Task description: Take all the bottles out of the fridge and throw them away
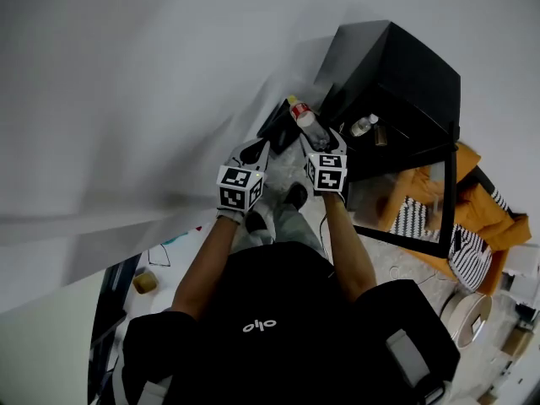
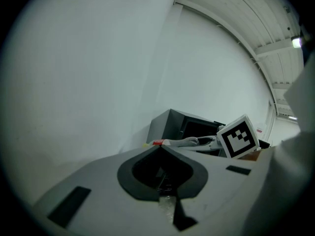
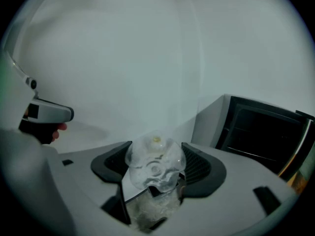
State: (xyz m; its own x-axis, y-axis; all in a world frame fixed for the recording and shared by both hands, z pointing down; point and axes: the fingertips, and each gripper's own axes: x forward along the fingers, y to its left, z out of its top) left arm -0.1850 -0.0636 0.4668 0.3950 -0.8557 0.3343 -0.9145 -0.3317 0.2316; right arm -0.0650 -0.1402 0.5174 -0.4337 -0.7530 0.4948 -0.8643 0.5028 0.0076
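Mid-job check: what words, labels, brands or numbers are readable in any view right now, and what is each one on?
"ollo", roughly: white logo on the person's black top.
Red label on the bottle held by the right gripper: too small to read.
Label on the second bottle inside the fridge: unreadable.
Both marker cubes: square patterns only, no words.

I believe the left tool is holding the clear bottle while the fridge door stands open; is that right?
Not quite: the right tool holds the clear bottle, as the right gripper view shows; the left tool is shut and empty. The fridge door does stand open.
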